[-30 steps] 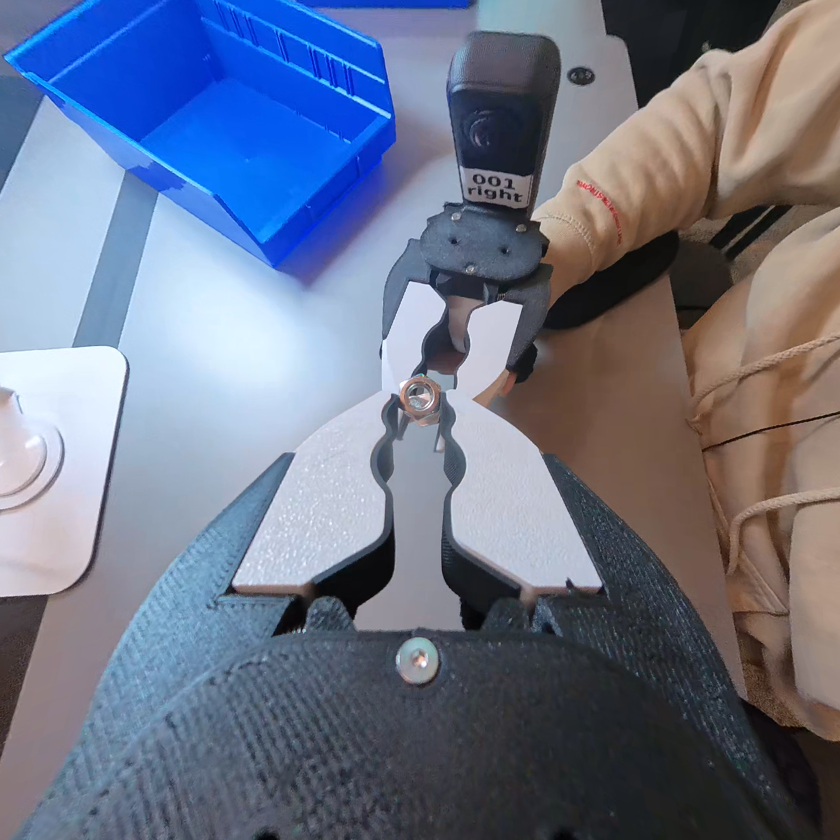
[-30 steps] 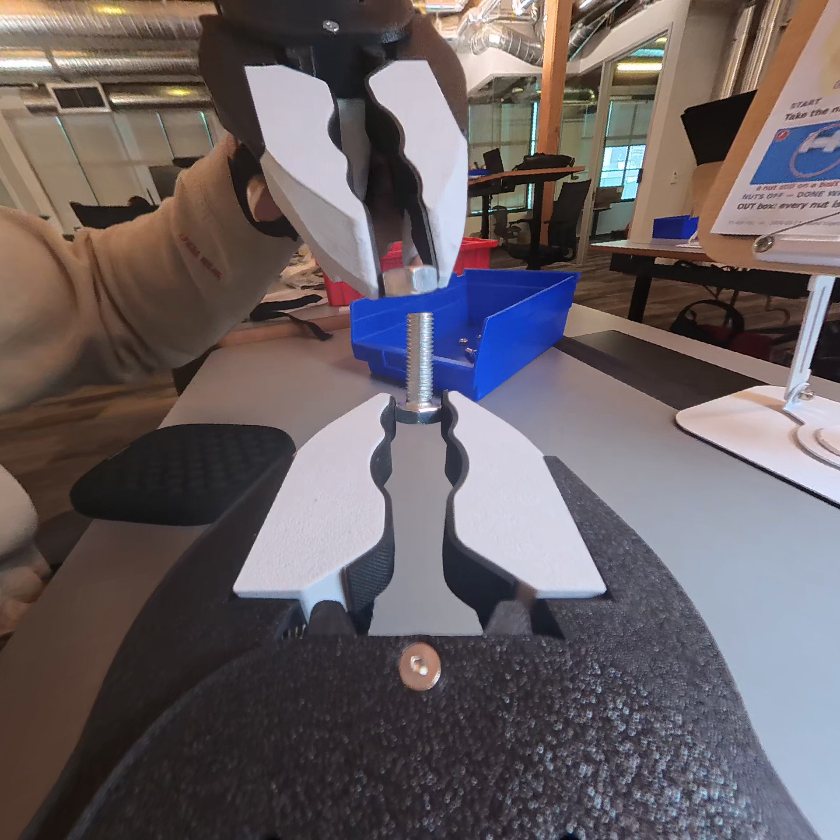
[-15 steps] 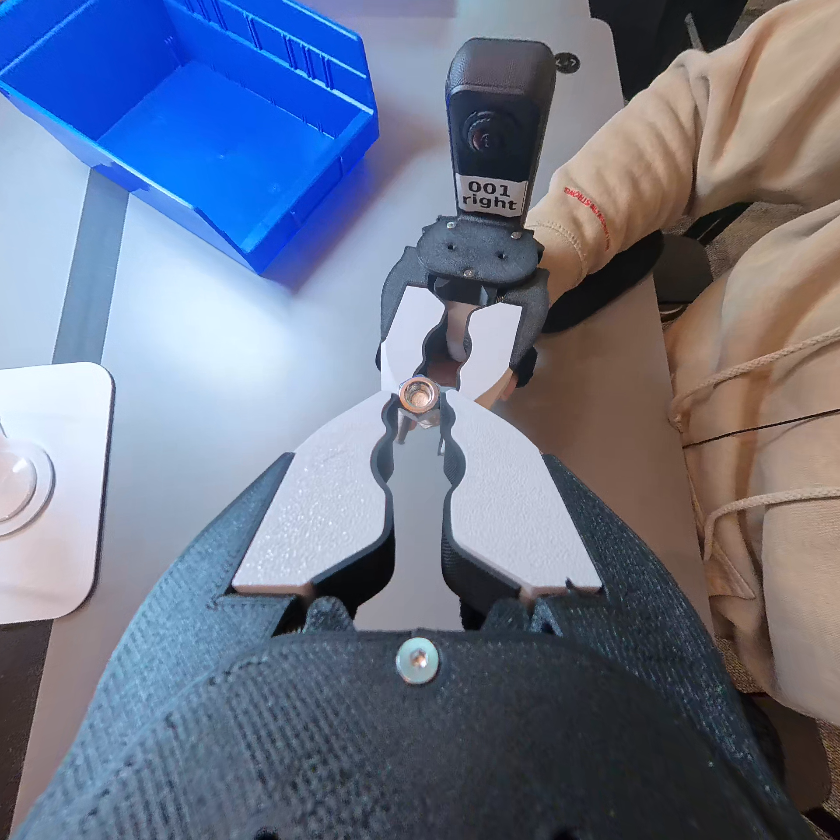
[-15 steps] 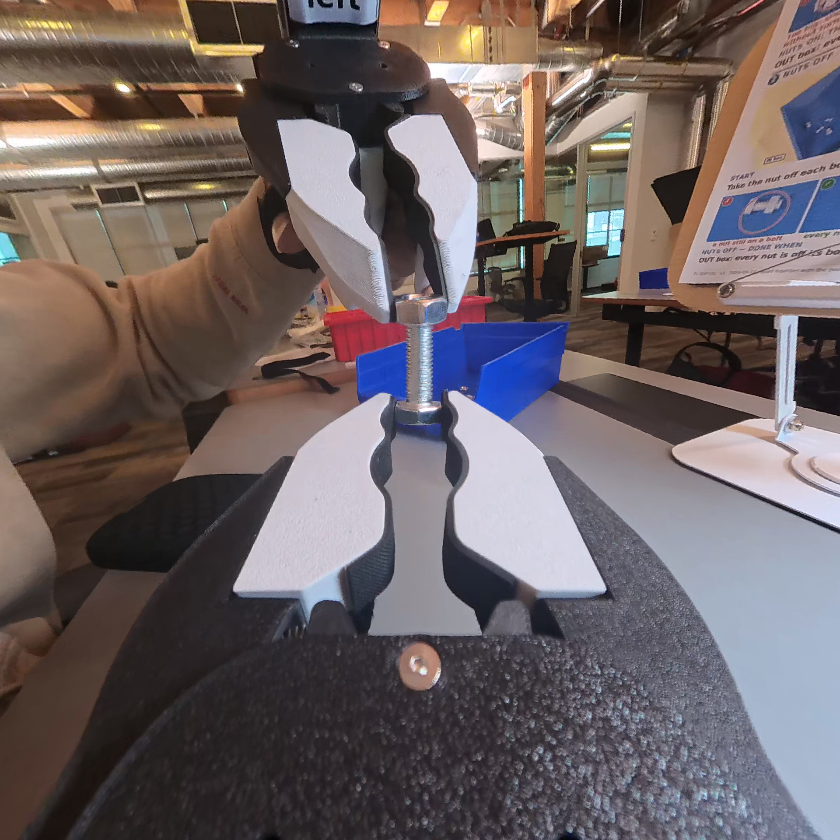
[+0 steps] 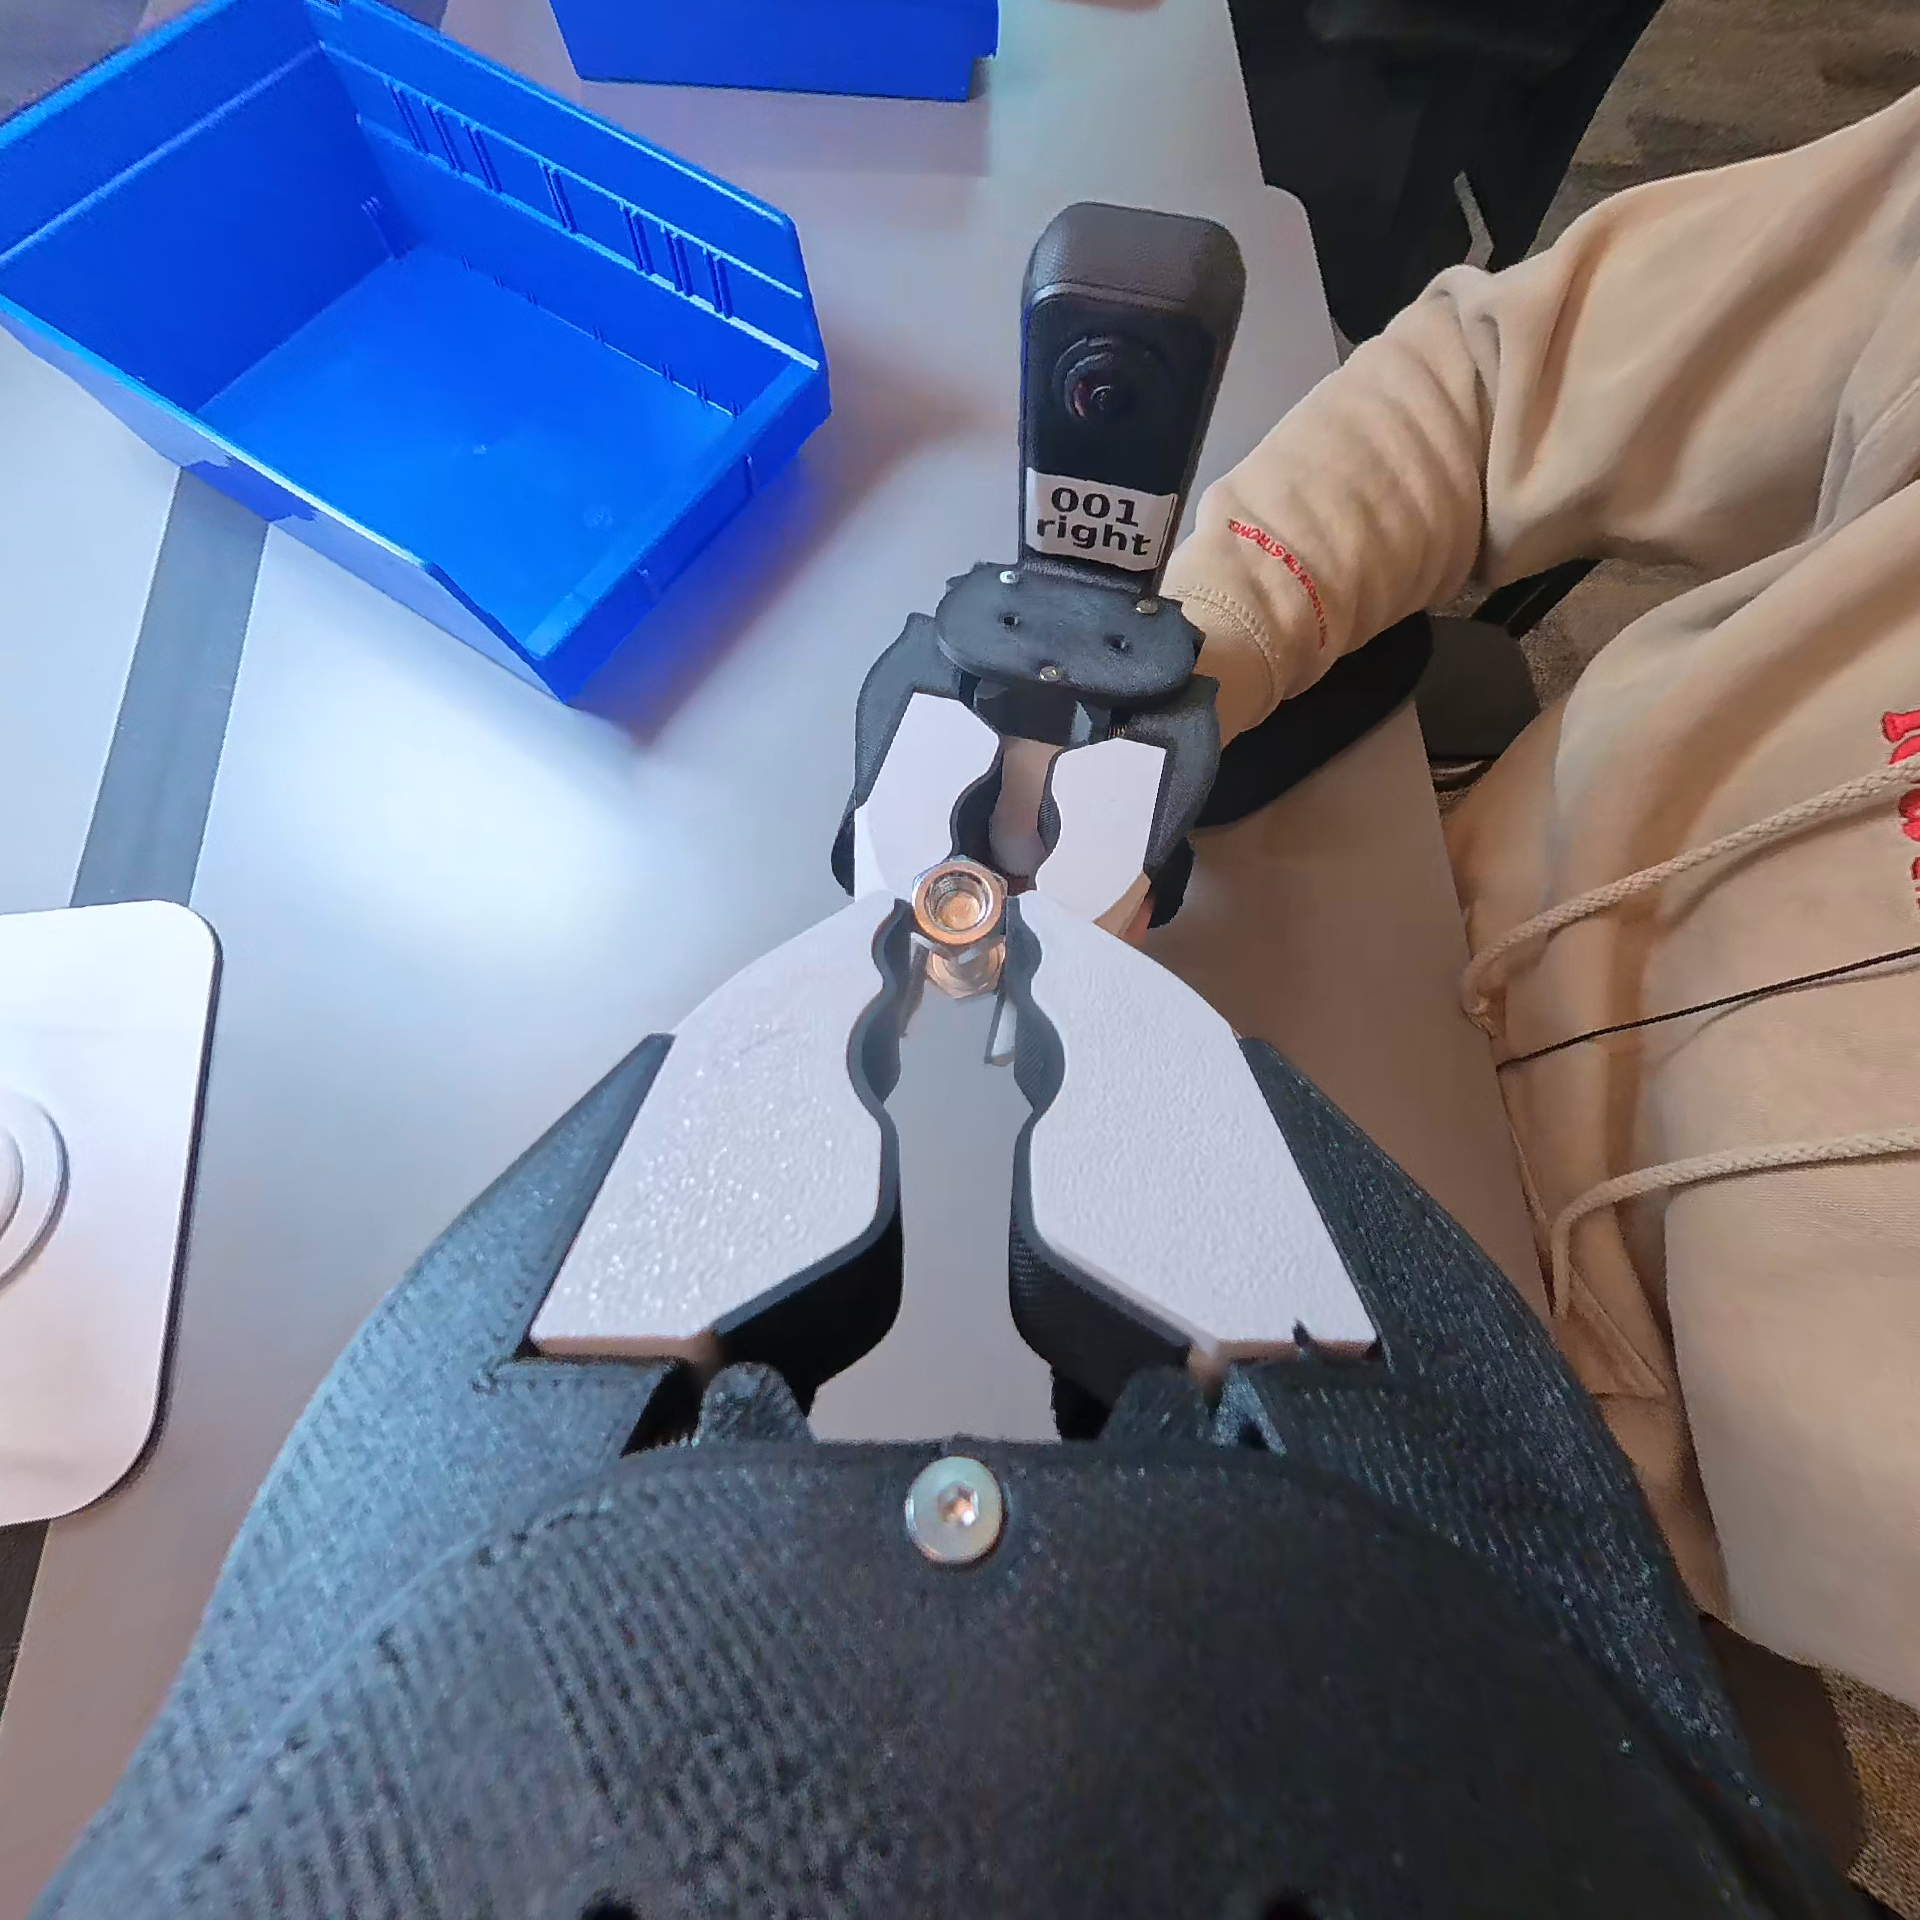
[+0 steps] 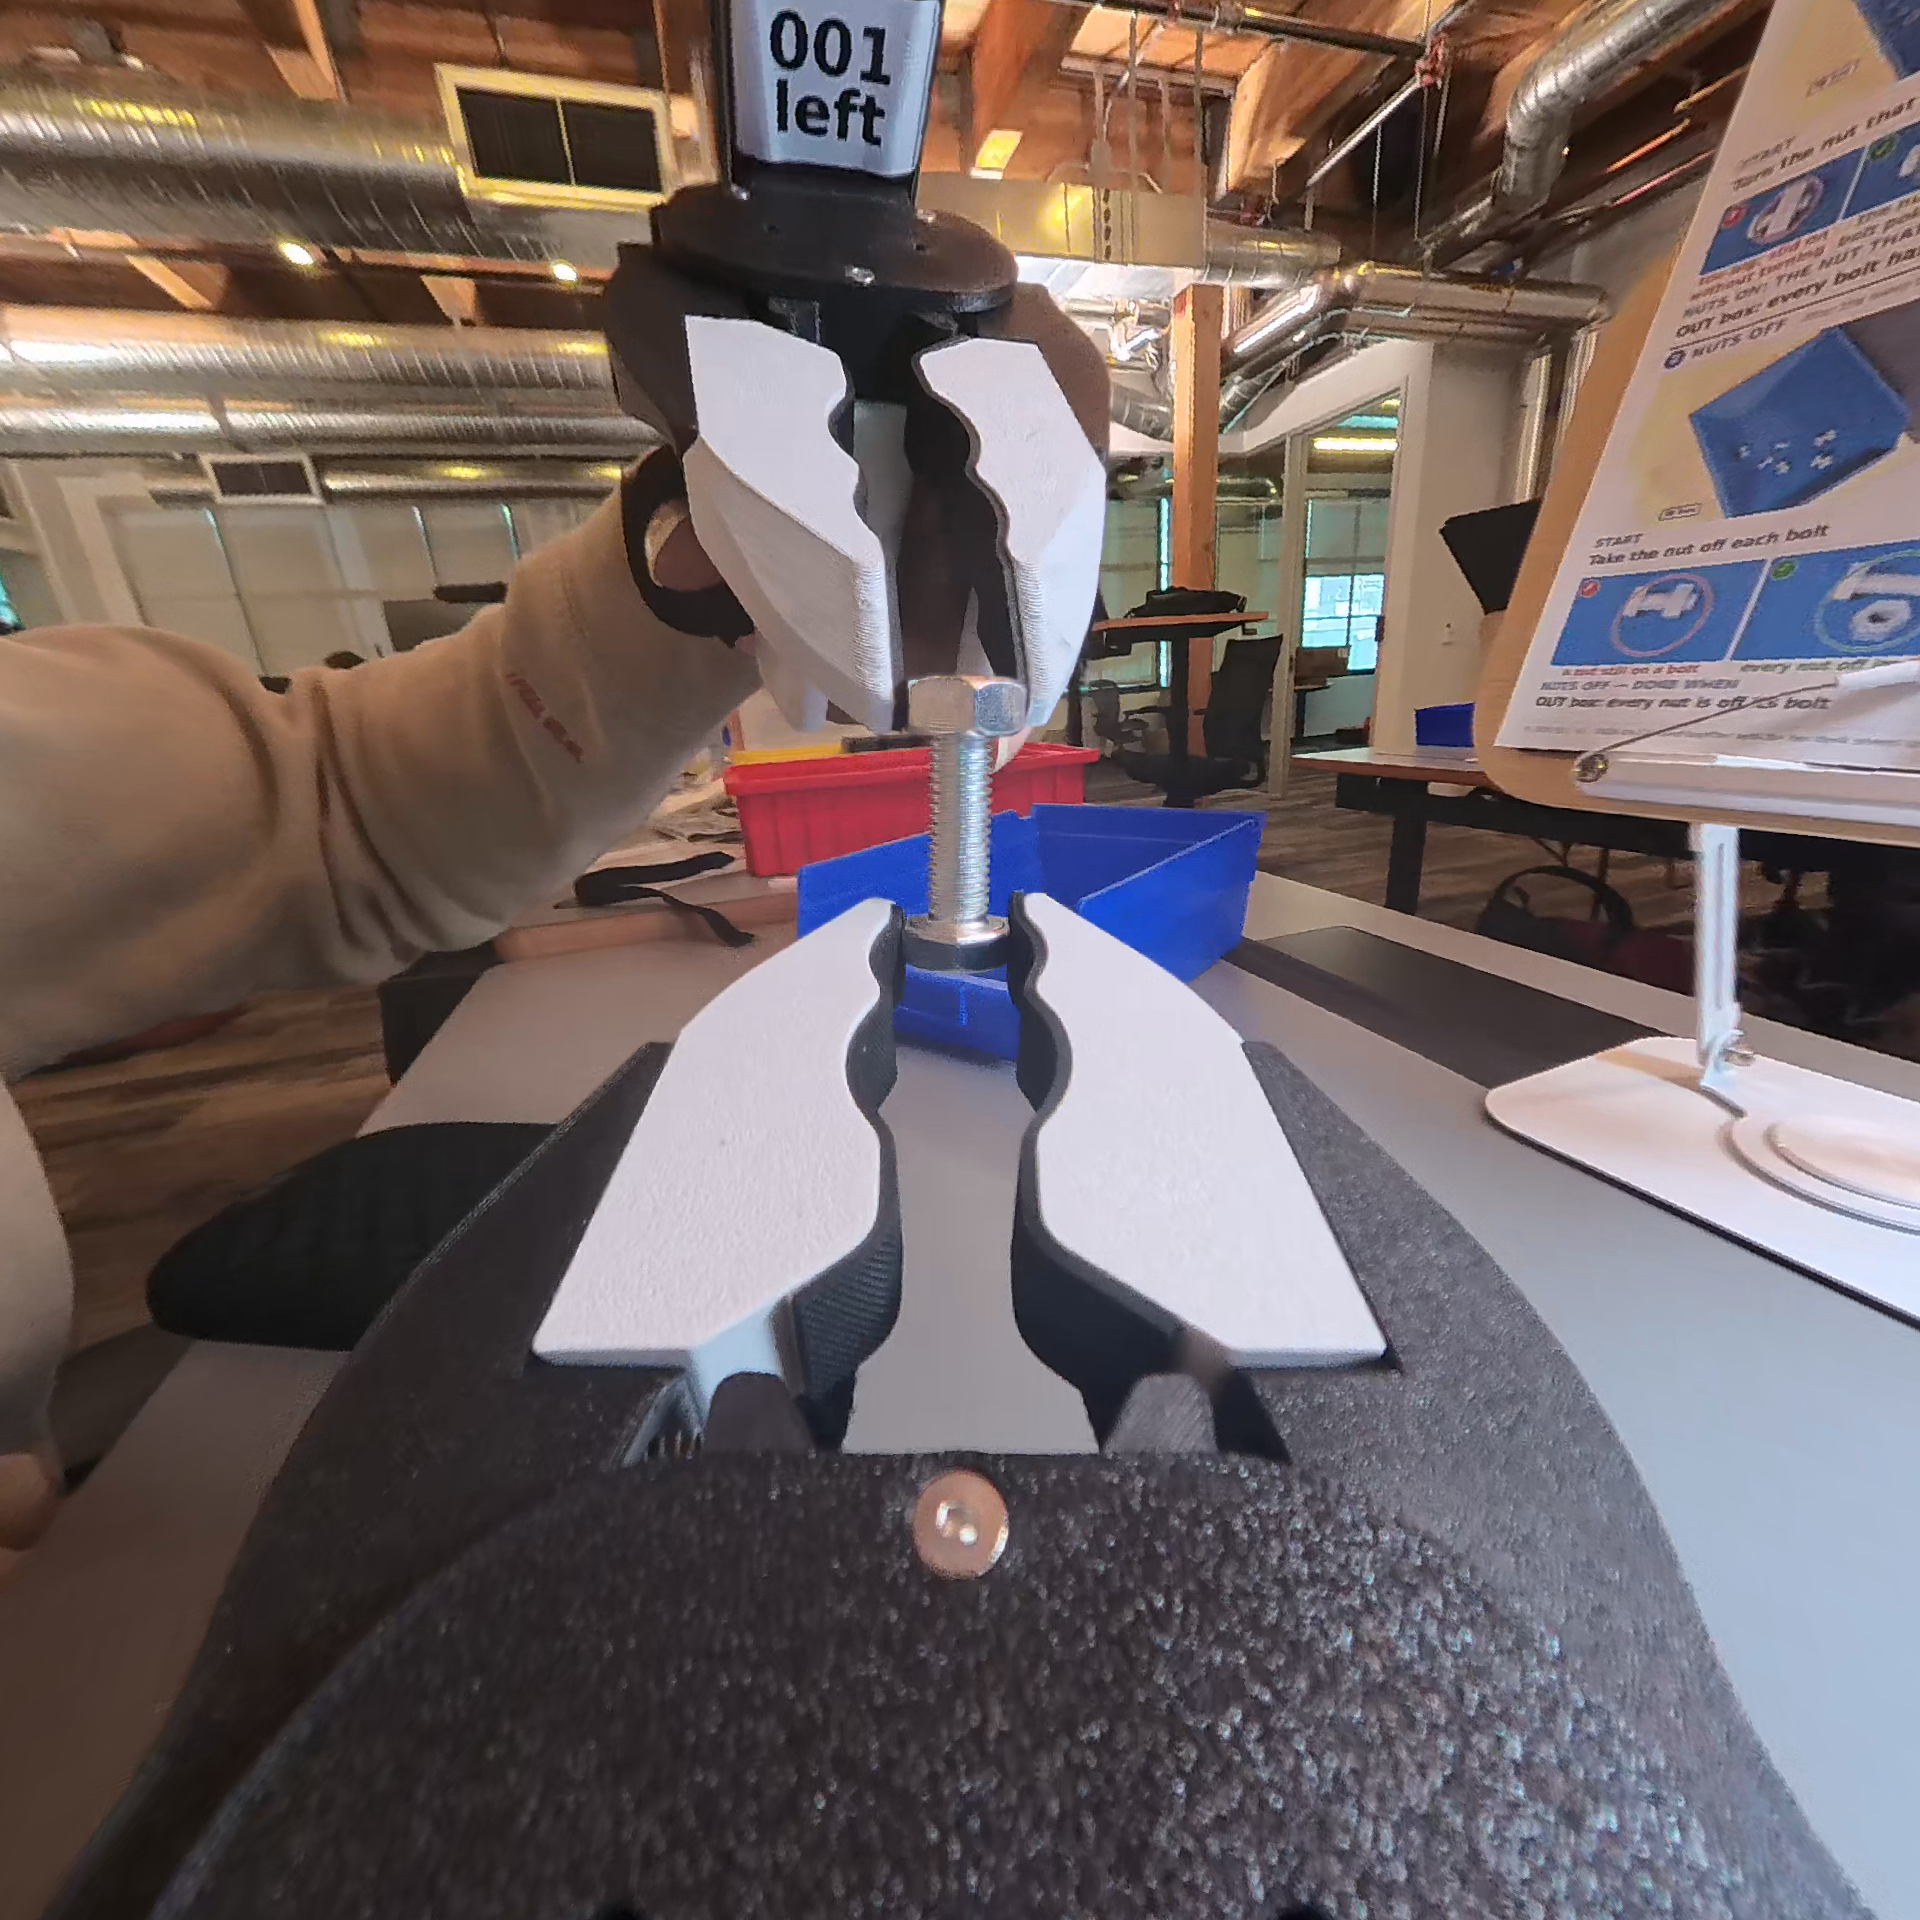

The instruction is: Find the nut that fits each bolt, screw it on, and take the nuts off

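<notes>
A silver bolt (image 6: 961,831) stands upright above the grey table. My right gripper (image 6: 954,938) is shut on its head at the bottom. A silver hex nut (image 6: 966,707) sits on the bolt's top end. My left gripper (image 6: 961,712) comes down from above and is shut on the nut. In the left wrist view I look down through the nut (image 5: 956,917), held in my left gripper (image 5: 956,925), with the bolt head (image 5: 962,979) below it. The right gripper (image 5: 992,899) faces me from beyond. I cannot tell how far the nut is threaded on.
An empty blue bin (image 5: 416,364) lies at the far left, with another blue bin (image 5: 769,52) behind it. A white stand base (image 5: 83,1195) is at the left. In the right wrist view, an instruction sign (image 6: 1714,416) stands at the right, and a red bin (image 6: 831,821) lies behind. Left and right tips are no more than a few centimetres apart.
A second ago the nut hung above the bolt tip with a gap. It has come down onto the bolt's top end. Both grippers stay shut.
</notes>
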`<move>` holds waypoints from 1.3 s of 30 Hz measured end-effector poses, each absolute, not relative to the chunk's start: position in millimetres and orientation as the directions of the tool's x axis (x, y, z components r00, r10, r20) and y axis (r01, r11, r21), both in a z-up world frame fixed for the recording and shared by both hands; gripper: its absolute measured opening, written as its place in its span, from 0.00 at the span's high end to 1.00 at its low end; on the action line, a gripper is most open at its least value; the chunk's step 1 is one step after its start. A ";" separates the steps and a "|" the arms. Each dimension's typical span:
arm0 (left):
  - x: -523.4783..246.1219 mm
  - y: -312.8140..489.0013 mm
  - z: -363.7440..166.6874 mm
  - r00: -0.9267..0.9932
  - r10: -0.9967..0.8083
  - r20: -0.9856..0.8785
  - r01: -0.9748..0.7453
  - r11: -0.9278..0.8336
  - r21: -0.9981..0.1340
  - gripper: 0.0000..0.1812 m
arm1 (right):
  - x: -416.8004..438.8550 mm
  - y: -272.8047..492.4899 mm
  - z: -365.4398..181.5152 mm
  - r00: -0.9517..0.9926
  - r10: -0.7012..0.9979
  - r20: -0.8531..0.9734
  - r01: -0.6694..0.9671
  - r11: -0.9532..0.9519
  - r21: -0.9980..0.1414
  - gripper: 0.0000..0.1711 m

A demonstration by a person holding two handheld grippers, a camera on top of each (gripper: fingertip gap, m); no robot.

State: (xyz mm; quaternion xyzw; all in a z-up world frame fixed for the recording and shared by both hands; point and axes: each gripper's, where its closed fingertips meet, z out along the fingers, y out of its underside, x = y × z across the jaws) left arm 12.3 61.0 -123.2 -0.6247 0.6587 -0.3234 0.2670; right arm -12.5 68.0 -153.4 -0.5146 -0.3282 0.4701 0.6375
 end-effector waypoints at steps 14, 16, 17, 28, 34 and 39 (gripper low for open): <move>10.6 59.2 -125.1 -0.089 -0.996 0.025 -0.647 0.038 -0.761 0.86 | -13.0 68.6 -153.8 0.361 0.931 -0.047 -0.244 0.046 -0.969 0.89; 11.1 59.1 -123.6 -0.088 -0.996 0.022 -0.628 0.038 -0.777 0.86 | -12.7 68.5 -153.3 0.361 0.932 -0.047 -0.247 0.046 -0.968 0.89; 11.4 59.2 -122.4 -0.085 -0.996 0.023 -0.615 0.034 -0.788 0.86 | -12.4 68.3 -152.9 0.361 0.931 -0.047 -0.248 0.048 -0.968 0.89; 9.6 62.8 -107.8 -0.057 -0.998 0.037 -0.377 -0.012 -0.926 0.92 | -7.1 63.0 -140.9 0.333 0.942 -0.033 -0.298 0.072 -0.952 0.89; 9.0 57.1 -103.3 -0.081 -0.994 0.068 -0.277 -0.043 -0.960 0.89 | -6.9 65.6 -141.4 0.347 0.938 -0.026 -0.282 0.077 -0.956 0.89; 17.5 62.7 -109.1 -0.045 -0.997 0.066 -0.220 -0.055 -0.974 0.86 | -6.5 65.5 -141.0 0.351 0.936 -0.024 -0.280 0.081 -0.957 0.89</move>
